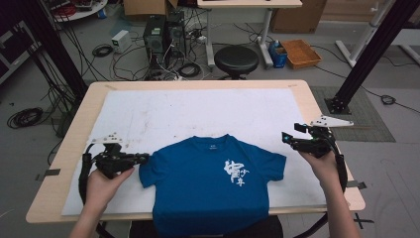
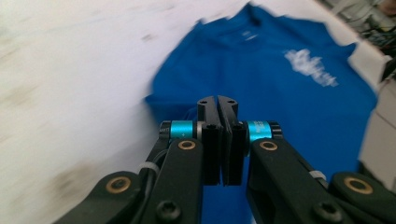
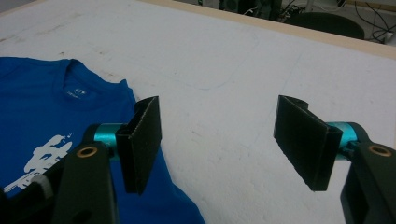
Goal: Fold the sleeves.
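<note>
The blue T-shirt [image 1: 208,183] lies flat at the table's [image 1: 64,148] near edge. The left gripper [image 1: 143,158], jaws pressed together, pinches the shirt's left sleeve; the right gripper [image 1: 289,140], jaws spread, hovers beside its right sleeve

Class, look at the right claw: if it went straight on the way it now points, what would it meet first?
Probably the bare white table cover. The right claw stands open, angled slightly down at the sheet just beside the blue T-shirt, whose sleeve edge lies under one of its jaws. Depth is hard to judge, so it might brush that sleeve.
</note>
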Demonstrator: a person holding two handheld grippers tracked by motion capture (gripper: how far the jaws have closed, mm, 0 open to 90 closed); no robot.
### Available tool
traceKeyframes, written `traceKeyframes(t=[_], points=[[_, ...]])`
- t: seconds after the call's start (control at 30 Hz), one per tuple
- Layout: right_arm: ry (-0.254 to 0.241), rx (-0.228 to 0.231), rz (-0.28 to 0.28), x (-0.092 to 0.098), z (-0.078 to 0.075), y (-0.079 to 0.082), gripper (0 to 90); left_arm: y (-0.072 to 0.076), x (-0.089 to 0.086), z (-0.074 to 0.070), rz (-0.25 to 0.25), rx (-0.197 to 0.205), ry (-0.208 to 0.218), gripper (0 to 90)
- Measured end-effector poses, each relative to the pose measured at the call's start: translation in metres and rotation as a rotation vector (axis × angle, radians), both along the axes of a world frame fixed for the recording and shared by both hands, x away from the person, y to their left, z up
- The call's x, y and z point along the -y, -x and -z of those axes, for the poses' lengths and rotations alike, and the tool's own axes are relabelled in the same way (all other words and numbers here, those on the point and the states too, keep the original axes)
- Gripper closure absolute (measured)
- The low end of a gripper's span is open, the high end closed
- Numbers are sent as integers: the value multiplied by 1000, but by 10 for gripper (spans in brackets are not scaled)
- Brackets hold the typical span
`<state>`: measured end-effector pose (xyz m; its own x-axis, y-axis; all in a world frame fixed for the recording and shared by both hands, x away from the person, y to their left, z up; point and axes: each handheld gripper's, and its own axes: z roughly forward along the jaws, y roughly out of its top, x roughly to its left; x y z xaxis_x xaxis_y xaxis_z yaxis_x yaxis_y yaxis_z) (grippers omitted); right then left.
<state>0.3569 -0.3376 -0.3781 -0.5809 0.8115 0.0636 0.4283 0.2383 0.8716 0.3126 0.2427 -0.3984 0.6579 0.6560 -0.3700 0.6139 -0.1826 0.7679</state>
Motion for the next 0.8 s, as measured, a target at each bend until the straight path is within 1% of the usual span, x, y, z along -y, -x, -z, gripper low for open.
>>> traceKeyframes(t=[0.03, 0.07, 0.1, 0.13, 0.17, 0.2, 0.23, 0.3, 0.33, 0.37, 0.4, 0.43, 0.47, 0.5, 0.53, 0.57, 0.6, 0.63, 0.67, 0.7, 0.73, 0.77, 0.8], points=[[0, 0, 0, 0, 0, 0, 324, 1, 9, -3, 5, -8, 16, 881], [0, 0, 0, 0, 0, 0, 324, 1, 9, -3, 5, -8, 16, 881], [1, 0, 0, 0, 0, 0, 324, 0, 28, -7, 22, -19, 43, 881], [1, 0, 0, 0, 0, 0, 324, 0, 28, -7, 22, -19, 43, 881], [0, -1, 0, 1, -1, 1, 324, 0, 37, -7, 29, -30, 60, 881], [-3, 1, 0, 1, -1, 0, 324, -3, 54, -7, 45, -52, 83, 881], [-3, 1, 0, 1, -1, 0, 324, -3, 54, -7, 45, -52, 83, 881], [-2, 2, -1, 2, 0, 0, 324, -7, 69, -5, 53, -78, 99, 881], [0, 1, 0, 2, 0, 0, 324, -9, 76, -4, 60, -83, 94, 881], [6, 1, 0, 2, 0, 0, 325, -13, 89, -1, 49, -84, 82, 881], [5, -1, 1, 2, 0, 0, 325, -13, 89, -1, 49, -84, 82, 881], [5, -1, 1, 2, 0, 0, 325, -15, 93, 1, 40, -90, 86, 881], [5, 0, 1, 2, 1, 0, 325, -20, 101, 5, 34, -90, 81, 880], [5, -5, 4, 2, 1, 0, 326, -20, 101, 5, 34, -90, 81, 881], [6, -5, 7, 2, 2, 0, 327, -23, 107, 9, 28, -82, 77, 880], [6, -5, 7, 2, 2, 0, 327, -23, 107, 9, 28, -82, 77, 876], [4, -13, 16, 2, 3, 0, 330, -26, 110, 12, 39, -74, 84, 829], [3, -18, 21, 3, 3, 0, 334, -27, 111, 13, 43, -66, 89, 748], [1, -21, 28, 3, 4, 0, 341, -26, 111, 13, 43, -51, 85, 707], [0, -27, 35, 4, 5, 0, 360, -26, 111, 13, 43, -51, 85, 645], [-1, -33, 43, 5, 5, 0, 373, -26, 110, 12, 43, -22, 83, 585], [-7, -42, 54, 5, 7, 1, 381, -24, 105, 10, 40, 29, 87, 557], [-7, -42, 54, 5, 7, 1, 381, -24, 105, 10, 40, 29, 87, 534]])
